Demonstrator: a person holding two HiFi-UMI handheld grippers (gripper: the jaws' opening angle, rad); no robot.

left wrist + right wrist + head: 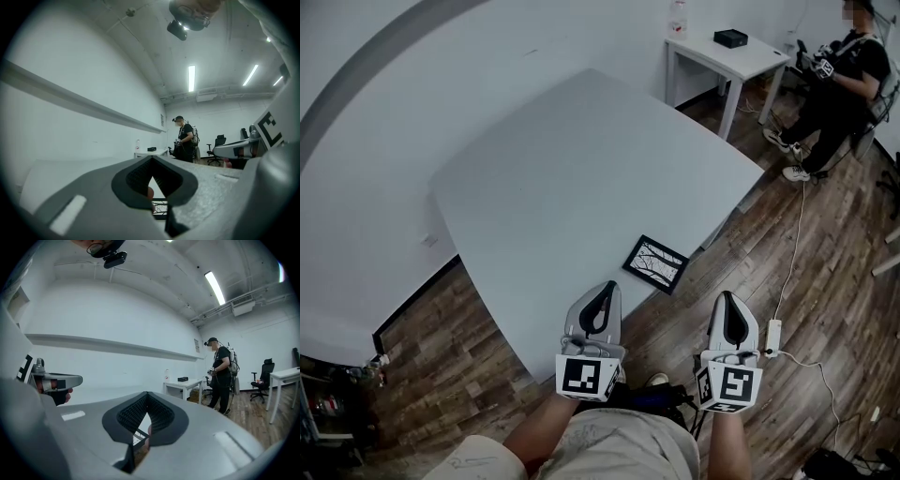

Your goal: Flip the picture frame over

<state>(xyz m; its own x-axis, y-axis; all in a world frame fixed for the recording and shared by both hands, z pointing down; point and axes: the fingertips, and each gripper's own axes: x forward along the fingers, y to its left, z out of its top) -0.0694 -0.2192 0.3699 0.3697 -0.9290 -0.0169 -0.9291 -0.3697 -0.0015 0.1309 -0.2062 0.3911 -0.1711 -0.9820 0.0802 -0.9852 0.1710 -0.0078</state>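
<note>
The picture frame (655,262) is black-edged and shows a white picture of dark branches. It lies flat, face up, at the near edge of the big white table (572,169). Held just short of that edge, my left gripper (606,285) sits a little left of the frame with its jaws shut on nothing. To the frame's right, over the wooden floor, my right gripper (727,296) is also shut and empty. Part of the frame (160,209) shows through the gap below the shut jaws in the left gripper view. The right gripper view shows the frame (138,437) the same way.
A small white table (741,64) at the back right carries a black box (730,37) and a bottle (678,17). A person (841,80) in black is beside it. A power strip (773,336) with a cable lies on the floor to my right. A white wall runs along the left.
</note>
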